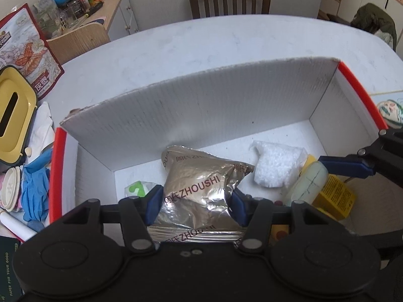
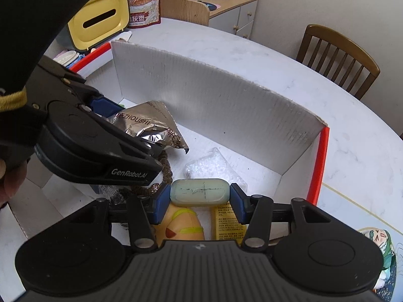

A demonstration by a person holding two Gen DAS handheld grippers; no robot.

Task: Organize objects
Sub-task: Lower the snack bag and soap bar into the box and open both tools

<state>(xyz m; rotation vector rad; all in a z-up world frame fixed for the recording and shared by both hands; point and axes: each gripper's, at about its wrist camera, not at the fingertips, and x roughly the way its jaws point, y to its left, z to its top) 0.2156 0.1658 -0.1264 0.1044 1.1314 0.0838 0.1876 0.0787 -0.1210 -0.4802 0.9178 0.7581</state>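
the left gripper (image 1: 195,202) is clamped on a silver foil packet (image 1: 199,188), held over the white box (image 1: 201,105) with red edges. to its right lies a white bag of granules (image 1: 274,163). further right, the right gripper (image 2: 200,198) pinches a pale green bar (image 2: 200,192) above a yellow box (image 2: 224,222).

box (image 1: 201,105) back wall blocks far side | floor (image 2: 264,178) right corner free

Box (image 1: 201,100) on bench (image 1: 201,42); pouch (image 1: 199,183) in box, left of foam bag (image 1: 274,166); tissue holder (image 1: 12,115) left of box.
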